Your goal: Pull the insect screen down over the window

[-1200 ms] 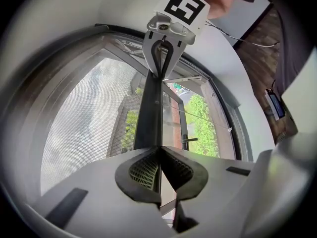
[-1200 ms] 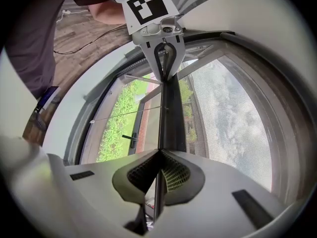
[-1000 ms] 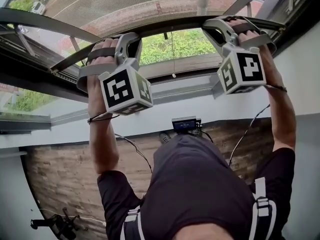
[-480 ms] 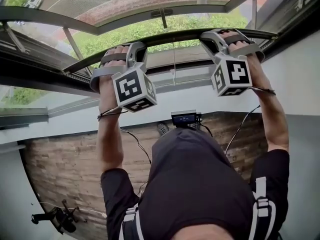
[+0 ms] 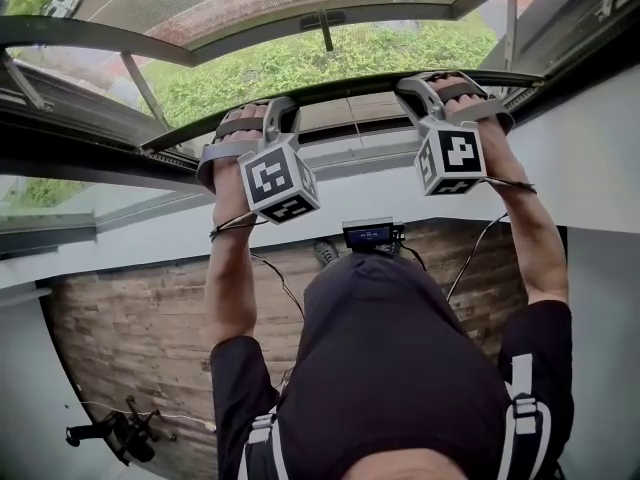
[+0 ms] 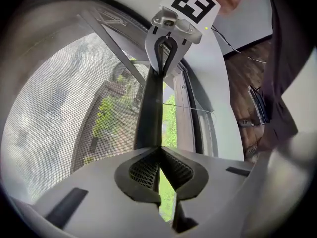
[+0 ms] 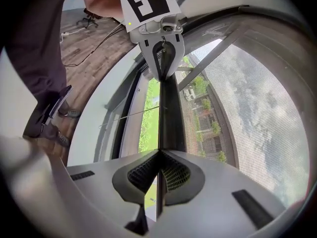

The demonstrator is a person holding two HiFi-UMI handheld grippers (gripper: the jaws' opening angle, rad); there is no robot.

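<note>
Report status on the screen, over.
Jaws of left gripper and right gripper shut on the screen bar. Bar and insect screen partway down, open gap below. A thin cord crosses the gap; nothing blocking.

Wood floor (image 5: 130, 338), white walls (image 5: 590, 158), daylight; grass (image 5: 300, 63) + bldgs (image 6: 116, 88) outside.

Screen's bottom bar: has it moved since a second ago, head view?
Yes. The bar has come down toward the window sill; the strip of open window between them is narrower now.
</note>
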